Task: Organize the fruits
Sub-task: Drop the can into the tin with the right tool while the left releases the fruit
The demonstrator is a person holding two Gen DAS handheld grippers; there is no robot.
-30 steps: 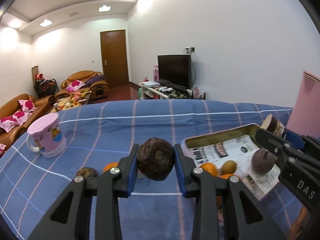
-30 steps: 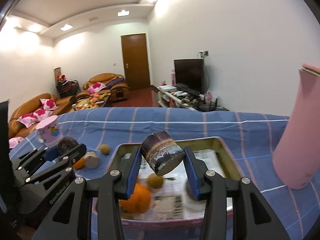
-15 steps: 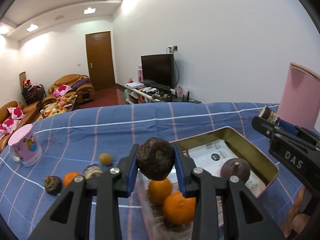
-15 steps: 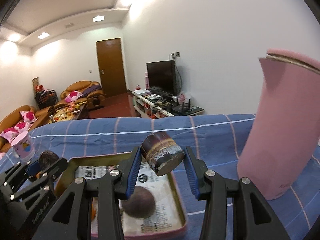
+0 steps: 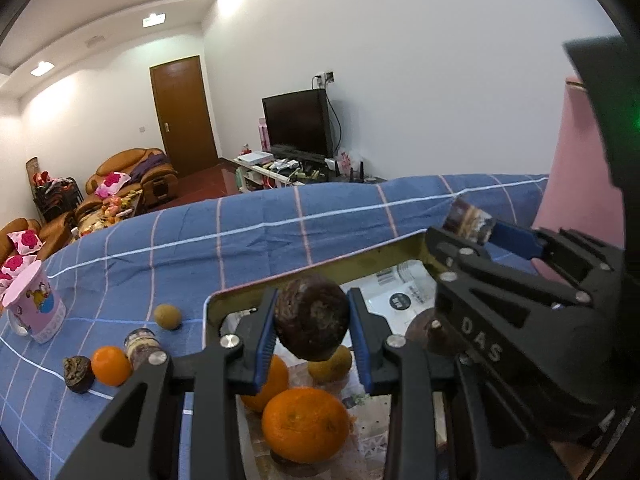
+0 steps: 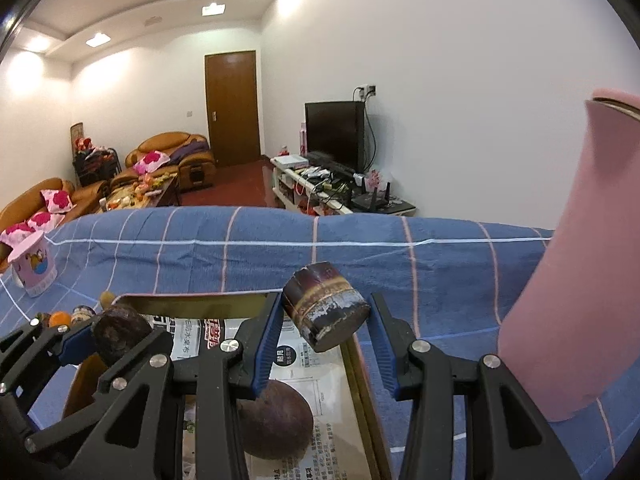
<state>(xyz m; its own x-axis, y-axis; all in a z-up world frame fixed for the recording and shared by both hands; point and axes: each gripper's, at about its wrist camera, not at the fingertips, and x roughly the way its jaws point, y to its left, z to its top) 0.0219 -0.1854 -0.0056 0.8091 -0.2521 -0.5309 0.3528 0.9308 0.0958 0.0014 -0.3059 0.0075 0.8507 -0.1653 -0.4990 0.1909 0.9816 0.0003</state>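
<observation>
My left gripper (image 5: 312, 330) is shut on a dark wrinkled round fruit (image 5: 311, 322) and holds it above the left part of the metal tray (image 5: 224, 300). Oranges (image 5: 305, 424) and a brown-green fruit (image 5: 330, 364) lie in the tray below it. My right gripper (image 6: 326, 330) is shut on a dark cut sugarcane piece (image 6: 325, 306) above the tray's right rim (image 6: 362, 384). A dark purple fruit (image 6: 276, 424) lies in the tray under it. The left gripper (image 6: 96, 334) also shows in the right wrist view.
On the blue checked cloth left of the tray lie a small orange (image 5: 111, 365), a dark fruit (image 5: 78, 368), a cane piece (image 5: 140, 343) and a green-brown fruit (image 5: 168, 316). A pink mug (image 5: 34, 306) stands far left. A tall pink container (image 6: 576, 264) stands right.
Both grippers have moved over the tray with their fruits still held. The left gripper has come right and lower over the oranges; the right gripper has shifted back left from the pink container.
</observation>
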